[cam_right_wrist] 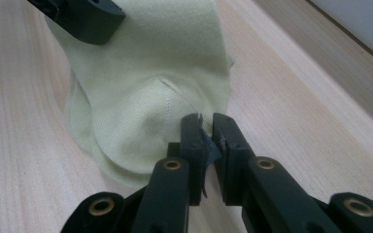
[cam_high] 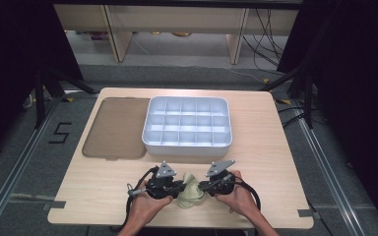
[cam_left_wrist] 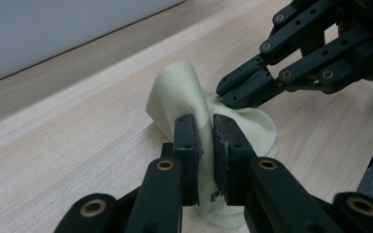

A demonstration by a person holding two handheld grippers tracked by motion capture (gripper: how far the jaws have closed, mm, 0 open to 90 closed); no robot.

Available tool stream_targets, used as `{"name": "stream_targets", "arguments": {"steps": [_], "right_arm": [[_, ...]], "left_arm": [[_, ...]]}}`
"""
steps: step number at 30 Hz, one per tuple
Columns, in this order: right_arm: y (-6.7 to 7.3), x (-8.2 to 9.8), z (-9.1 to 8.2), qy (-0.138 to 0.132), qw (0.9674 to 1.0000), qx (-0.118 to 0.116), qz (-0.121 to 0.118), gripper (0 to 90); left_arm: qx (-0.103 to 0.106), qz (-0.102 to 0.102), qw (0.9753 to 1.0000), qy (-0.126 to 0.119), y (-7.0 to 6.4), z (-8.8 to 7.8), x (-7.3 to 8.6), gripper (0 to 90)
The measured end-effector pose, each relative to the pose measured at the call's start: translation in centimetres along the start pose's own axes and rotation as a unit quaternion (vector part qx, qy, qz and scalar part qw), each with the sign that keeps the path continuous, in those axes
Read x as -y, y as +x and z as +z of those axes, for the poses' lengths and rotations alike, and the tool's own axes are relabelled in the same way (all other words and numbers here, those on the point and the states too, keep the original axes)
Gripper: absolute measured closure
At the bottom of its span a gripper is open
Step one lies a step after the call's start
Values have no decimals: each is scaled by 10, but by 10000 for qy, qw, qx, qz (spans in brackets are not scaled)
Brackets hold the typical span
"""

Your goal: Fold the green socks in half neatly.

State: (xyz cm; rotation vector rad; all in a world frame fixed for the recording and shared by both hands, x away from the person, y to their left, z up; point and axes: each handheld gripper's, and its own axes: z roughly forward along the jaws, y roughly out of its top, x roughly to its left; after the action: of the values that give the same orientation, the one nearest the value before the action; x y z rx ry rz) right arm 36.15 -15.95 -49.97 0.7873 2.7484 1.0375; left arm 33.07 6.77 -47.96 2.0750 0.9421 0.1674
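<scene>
Low in the frame's middle, the left gripper (cam_high: 174, 189) and right gripper (cam_high: 203, 187) both pinch a pale sock (cam_high: 191, 192), probably folding it; next, carry it into the tray (cam_high: 187, 146).

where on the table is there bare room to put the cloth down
Bare wood lies right of the white divided tray to the table edge, and at both near corners. The left rear holds the brown lid. The near middle is crowded: both grippers pinch the pale cloth.
</scene>
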Motion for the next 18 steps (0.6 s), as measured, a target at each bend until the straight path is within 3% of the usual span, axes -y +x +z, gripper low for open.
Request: {"name": "stream_targets", "arguments": {"steps": [3,4,5,7,13,18], "right_arm": [[-2,0,-3,-91,9999,22,47,837],[-3,-1,-3,-149,9999,-16,-23,838],[-3,-1,-6,-155,9998,-8,104,839],[-4,-1,-9,-268,9996,-21,132,840],[0,-4,-19,-429,9990,-115,36,840],[6,-4,-13,-269,9994,-221,-28,840]], "left_arm": [[-53,-80,9999,-33,0,1,1,807],[-20,-10,10000,31,2,0,1,807],[-25,-17,10000,24,2,0,1,807],[-34,-41,10000,13,2,0,2,808],[-81,-110,9999,2,2,-1,2,808],[-56,-90,9999,-69,1,0,1,807]]}}
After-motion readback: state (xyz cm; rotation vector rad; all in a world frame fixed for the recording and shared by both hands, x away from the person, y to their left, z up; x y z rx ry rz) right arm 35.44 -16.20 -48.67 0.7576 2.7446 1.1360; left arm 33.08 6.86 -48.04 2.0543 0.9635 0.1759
